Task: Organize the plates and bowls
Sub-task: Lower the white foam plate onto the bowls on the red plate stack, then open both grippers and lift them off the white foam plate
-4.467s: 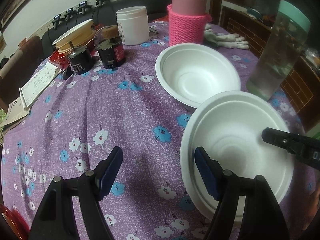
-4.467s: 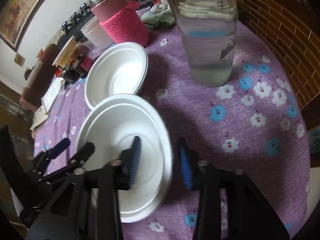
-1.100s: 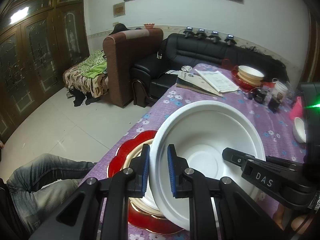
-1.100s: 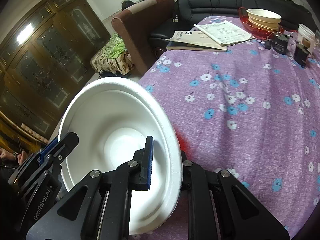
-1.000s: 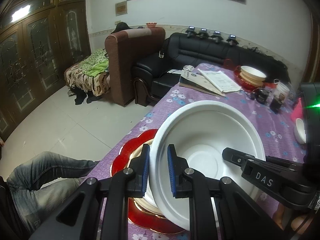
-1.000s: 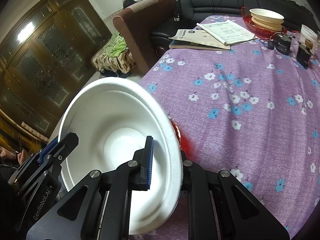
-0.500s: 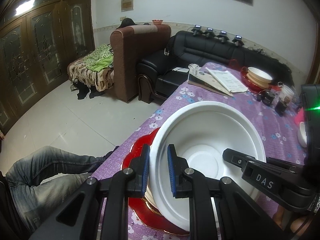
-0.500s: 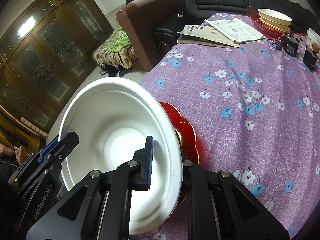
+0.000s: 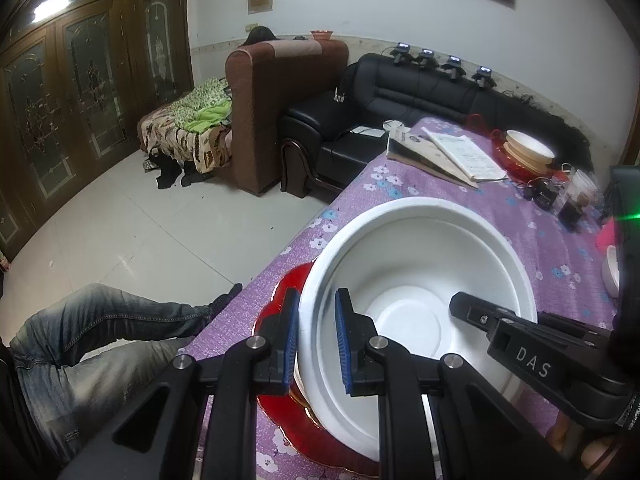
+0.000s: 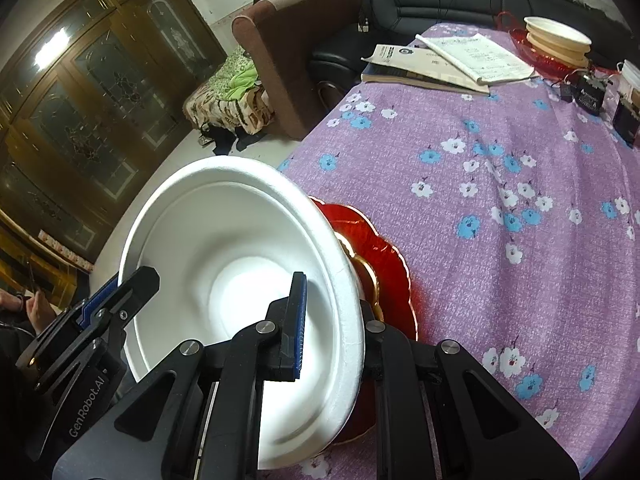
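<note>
The white foam bowl point(image 9: 416, 312) is held tilted over a red plate point(image 10: 384, 256) at the near edge of the counter point(image 10: 500, 168), gripped from both sides. The left gripper point(image 9: 316, 344) has its jaws clamped on the bowl's left rim, the right gripper point(image 10: 332, 320) on its right rim. The right wrist view shows a gold-trimmed dish on the red plate beneath the bowl, mostly hidden in the left view. Far along the counter lie open booklets point(image 10: 452, 60) and a stack of cream bowls point(image 10: 556, 40) on a second red plate. Only the left view shows a jeans-clad leg point(image 9: 92, 344) beside the counter.
</note>
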